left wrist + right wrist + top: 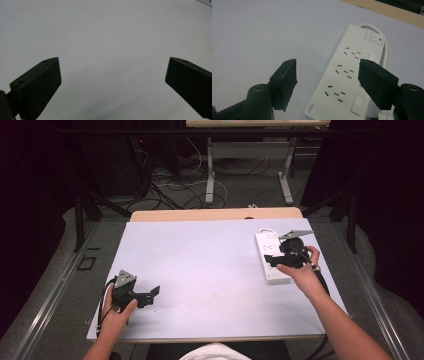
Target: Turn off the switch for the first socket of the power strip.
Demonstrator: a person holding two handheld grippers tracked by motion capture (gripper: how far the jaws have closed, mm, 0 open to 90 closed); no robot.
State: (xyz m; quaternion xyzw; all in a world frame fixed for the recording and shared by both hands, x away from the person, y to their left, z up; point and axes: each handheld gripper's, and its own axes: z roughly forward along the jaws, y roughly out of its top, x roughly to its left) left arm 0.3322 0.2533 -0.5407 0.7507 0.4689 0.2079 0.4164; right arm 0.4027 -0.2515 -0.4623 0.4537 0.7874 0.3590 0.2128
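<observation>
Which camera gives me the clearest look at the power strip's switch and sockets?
The right gripper view: the power strip lies close between the open fingers, its sockets and switch sharp. The high view shows it small at the table's right edge, partly behind the right gripper. The left gripper view catches just a corner.

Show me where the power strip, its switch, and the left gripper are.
power strip (342, 82): right gripper view, socket face.
switch (374, 37): right gripper view, button.
left gripper (156, 291): high view, between its fingertips.
</observation>
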